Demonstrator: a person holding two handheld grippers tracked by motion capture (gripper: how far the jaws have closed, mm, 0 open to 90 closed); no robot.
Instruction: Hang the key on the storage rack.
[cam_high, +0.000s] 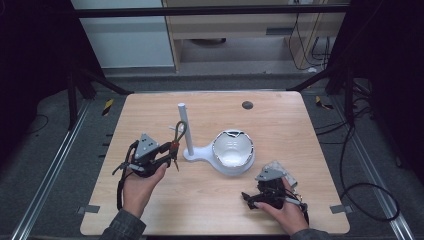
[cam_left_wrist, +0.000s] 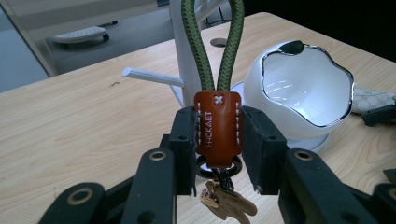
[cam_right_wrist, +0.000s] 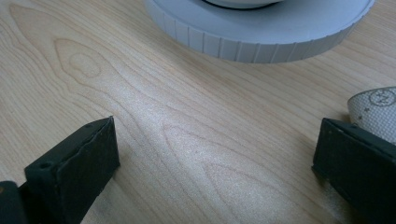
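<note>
Keychain (cam_left_wrist: 218, 126) clamped by its brown leather tab between the left gripper (cam_high: 167, 156) jaws, green cord loop (cam_left_wrist: 212, 42) rising in front of the white post (cam_high: 185, 127). Held above the table (cam_high: 150, 115), just left of the stand, loop apparently not yet over the side peg (cam_left_wrist: 152, 77). Judged roughly midway: pickup done, hanging left, probably on that peg; release after that. Right gripper (cam_high: 272, 192) resting low near the table's right front, jaws wide, nothing between them.

Seen from the left gripper: stitching, lettering on the tab, ring and small brass charm (cam_left_wrist: 226, 203) below, bowl (cam_left_wrist: 303, 88) with chrome rim beyond. From above: whole layout, both hands, post and bowl sharing one base (cam_right_wrist: 261, 28). From the right gripper: ribbed base edge close up, and a patterned fabric scrap (cam_right_wrist: 376, 112) beside one jaw.
</note>
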